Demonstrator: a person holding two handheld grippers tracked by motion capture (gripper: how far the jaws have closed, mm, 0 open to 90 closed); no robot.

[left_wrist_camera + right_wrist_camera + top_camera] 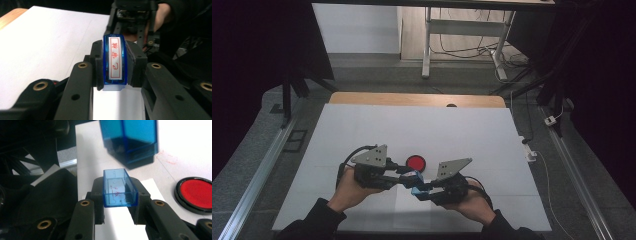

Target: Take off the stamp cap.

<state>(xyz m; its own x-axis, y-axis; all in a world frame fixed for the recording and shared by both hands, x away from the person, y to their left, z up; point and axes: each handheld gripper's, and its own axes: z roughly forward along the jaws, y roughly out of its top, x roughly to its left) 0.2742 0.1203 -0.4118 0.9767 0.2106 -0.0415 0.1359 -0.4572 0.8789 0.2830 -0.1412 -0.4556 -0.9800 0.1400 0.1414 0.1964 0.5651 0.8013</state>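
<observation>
So, both my tongs meet low over the white sheet (422, 130), near the front middle of the table (362, 98). My left gripper (113, 66) is clamped on a blue stamp (114, 62) — jaws pressed to its two sides, and the white label with red characters faces the camera, set upright. In the high view the left gripper (404, 176) comes in from the left, my left hand (349, 192) behind it.

My right gripper (120, 191) is clamped on a blue cap (119, 188) — a clear blue open box, its hollow side up, red ink smears inside. In that same view the stamp (130, 140) hangs just beyond the cap, apart from it, over the sheet. From above the right gripper (421, 191) and right hand (472, 202) come in from the right; the two blue pieces sit just beside each other, and I cannot tell if they touch.

Red ink pad (416, 162) — round, black rim — lies on the sheet just behind the gripper tips; it also sits at the right edge of the right gripper view (196, 193).
</observation>
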